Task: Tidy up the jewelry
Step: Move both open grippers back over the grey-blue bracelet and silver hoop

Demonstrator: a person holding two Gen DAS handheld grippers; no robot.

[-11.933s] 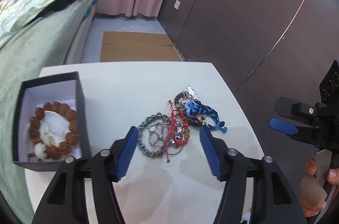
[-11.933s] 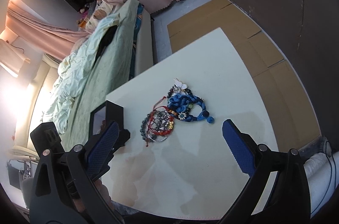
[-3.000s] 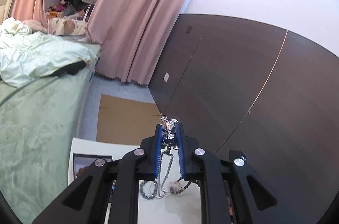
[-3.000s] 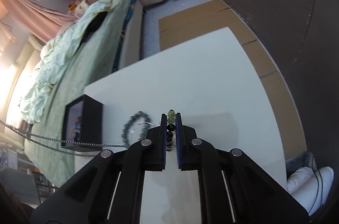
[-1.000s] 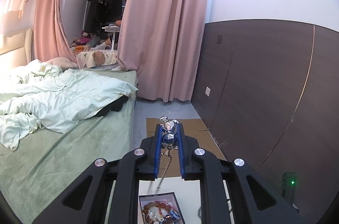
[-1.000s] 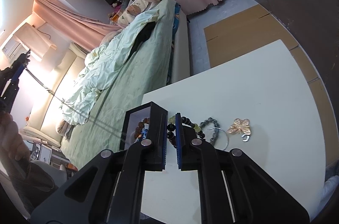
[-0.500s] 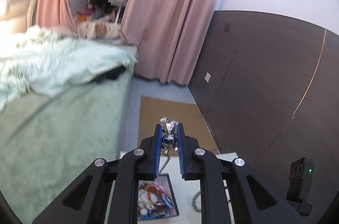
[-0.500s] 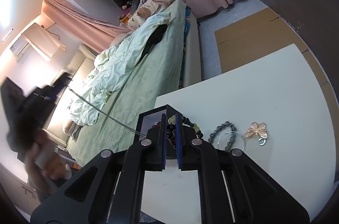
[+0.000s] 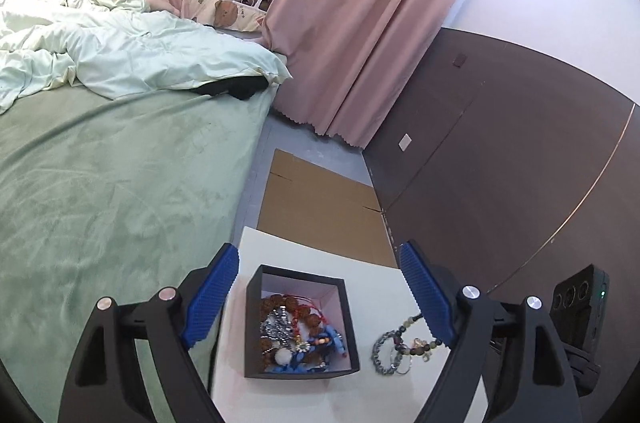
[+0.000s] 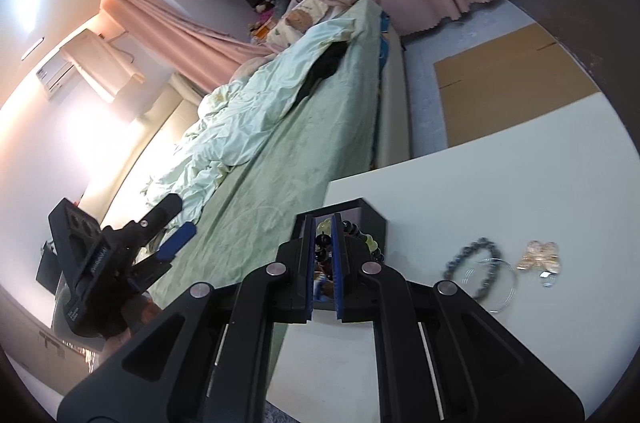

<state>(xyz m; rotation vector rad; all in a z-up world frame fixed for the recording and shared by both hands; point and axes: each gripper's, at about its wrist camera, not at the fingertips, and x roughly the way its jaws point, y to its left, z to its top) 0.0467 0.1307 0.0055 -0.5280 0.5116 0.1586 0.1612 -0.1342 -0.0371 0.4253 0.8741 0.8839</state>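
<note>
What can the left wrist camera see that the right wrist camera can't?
Only the left wrist view looks down into the black box, showing the pile of jewelry inside.

Only the right wrist view shows the pink-gold butterfly piece lying on the table.

Both show the box, the grey bead bracelet beside it, and the beaded strand pinched in the right gripper.

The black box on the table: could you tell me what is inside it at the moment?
The black box holds a tangled heap: brown wooden beads, silver chain, red cord and a blue braided piece. Whatever lies beneath the heap is covered.
</note>
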